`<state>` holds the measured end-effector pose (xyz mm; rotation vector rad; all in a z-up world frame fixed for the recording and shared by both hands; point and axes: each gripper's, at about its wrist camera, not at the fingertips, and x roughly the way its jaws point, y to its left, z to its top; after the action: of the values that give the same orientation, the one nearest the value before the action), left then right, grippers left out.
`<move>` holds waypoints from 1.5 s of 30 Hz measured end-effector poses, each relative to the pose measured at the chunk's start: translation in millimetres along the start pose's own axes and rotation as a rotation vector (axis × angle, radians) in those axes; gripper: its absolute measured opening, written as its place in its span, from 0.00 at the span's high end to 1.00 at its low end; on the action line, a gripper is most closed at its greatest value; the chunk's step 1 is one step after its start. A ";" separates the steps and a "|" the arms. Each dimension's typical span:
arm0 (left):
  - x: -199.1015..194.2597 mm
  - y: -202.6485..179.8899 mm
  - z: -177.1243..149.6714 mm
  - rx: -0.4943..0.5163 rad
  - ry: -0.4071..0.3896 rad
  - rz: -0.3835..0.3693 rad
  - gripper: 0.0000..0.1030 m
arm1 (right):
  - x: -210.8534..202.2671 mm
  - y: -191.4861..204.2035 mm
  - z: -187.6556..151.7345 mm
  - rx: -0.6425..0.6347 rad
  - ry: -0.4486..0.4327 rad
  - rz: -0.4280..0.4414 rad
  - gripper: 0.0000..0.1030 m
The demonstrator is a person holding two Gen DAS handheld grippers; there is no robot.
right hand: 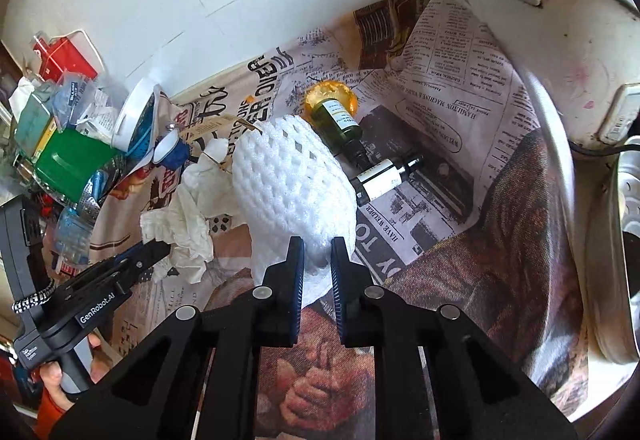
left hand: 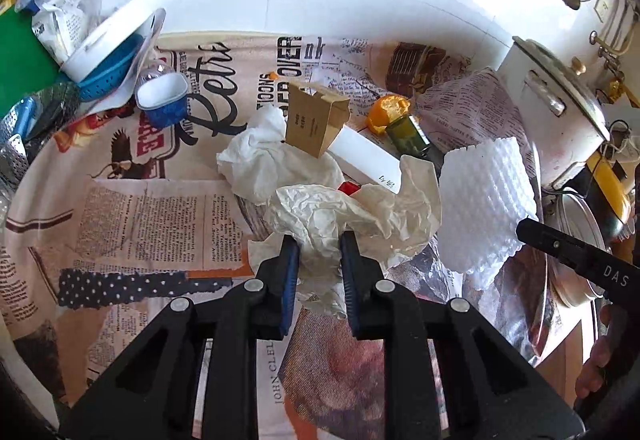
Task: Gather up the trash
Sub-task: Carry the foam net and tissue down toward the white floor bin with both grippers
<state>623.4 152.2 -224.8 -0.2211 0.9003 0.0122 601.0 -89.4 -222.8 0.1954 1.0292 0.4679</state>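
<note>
- Crumpled cream paper [left hand: 352, 215], centre frame, sits pinched in the left gripper [left hand: 320, 260], jaws closed on its lower fold.
- White foam netting [right hand: 292, 183] bulges mid-frame, the right gripper [right hand: 318, 260] clamped on its lower edge.
- Still uncollected on the newsprint-covered tabletop [left hand: 132, 215]: tissue [left hand: 260, 163], cardboard box [left hand: 316, 119], orange peel [left hand: 386, 111], two bottles [right hand: 340, 123].

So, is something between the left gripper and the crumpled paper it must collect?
No. The left gripper is already shut on the crumpled paper, with nothing visible between pads and paper.
</note>
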 end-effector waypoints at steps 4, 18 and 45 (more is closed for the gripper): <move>-33.3 3.4 -6.8 0.062 -0.035 -0.045 0.81 | -27.3 12.3 -16.5 0.029 -0.075 -0.028 0.88; -111.1 3.0 -54.0 0.159 -0.072 -0.098 0.81 | -97.4 54.6 -79.5 0.058 -0.198 -0.075 0.88; -90.5 -87.0 -261.7 -0.001 0.130 -0.008 0.80 | -116.9 -47.0 -228.3 -0.016 0.050 -0.012 0.88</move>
<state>373.1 23.3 -295.3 -0.2280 1.0291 -0.0091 368.2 -198.7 -265.6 0.1643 1.0747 0.4718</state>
